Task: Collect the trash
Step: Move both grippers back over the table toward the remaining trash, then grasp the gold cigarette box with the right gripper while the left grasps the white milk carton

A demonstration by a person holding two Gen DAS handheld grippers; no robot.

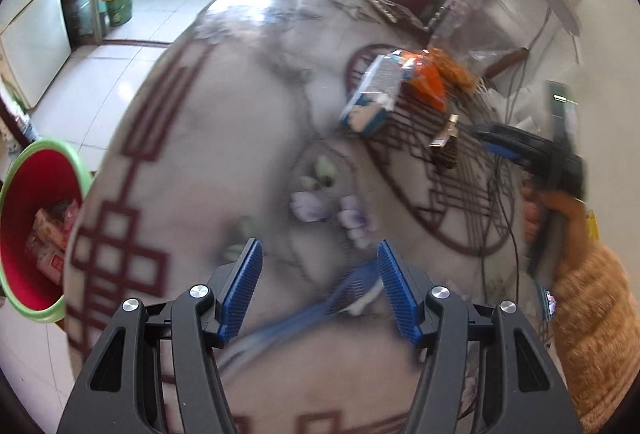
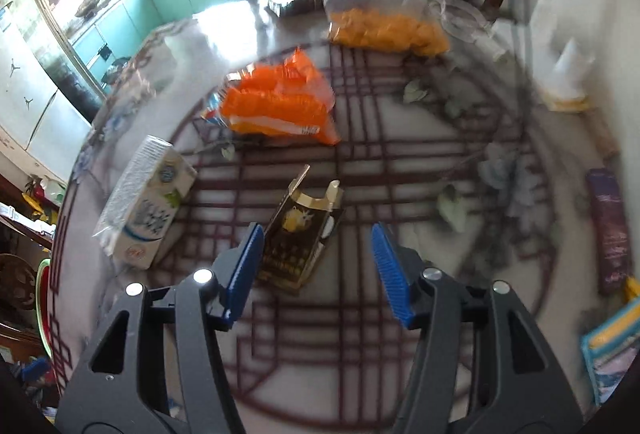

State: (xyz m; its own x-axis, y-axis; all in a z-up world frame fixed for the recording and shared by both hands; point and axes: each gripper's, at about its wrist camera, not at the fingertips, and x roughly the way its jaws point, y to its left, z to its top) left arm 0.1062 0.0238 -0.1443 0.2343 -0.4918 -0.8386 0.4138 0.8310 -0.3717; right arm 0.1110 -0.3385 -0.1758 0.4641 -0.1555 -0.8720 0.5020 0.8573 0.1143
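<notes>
On the round patterned table [image 2: 360,170] lie a white milk carton [image 2: 146,200], an orange wrapper [image 2: 280,102] and an opened dark cigarette box with gold trim [image 2: 300,240]. My right gripper [image 2: 316,266] is open, just above the cigarette box, which lies near its left finger. My left gripper [image 1: 320,286] is open and empty over the table, above a blurred blue-and-white strip [image 1: 320,310]. The left wrist view also shows the carton [image 1: 372,94], the wrapper [image 1: 430,82], the cigarette box [image 1: 446,148] and the right gripper [image 1: 528,150]. A red bin with a green rim [image 1: 28,230] holds several wrappers beside the table.
A clear bag of orange snacks [image 2: 388,30] stands at the table's far side. A purple packet [image 2: 610,230] and a blue-and-yellow packet [image 2: 612,346] lie at the right edge. A green bin [image 1: 118,0] stands on the kitchen floor. Chairs stand beyond the table.
</notes>
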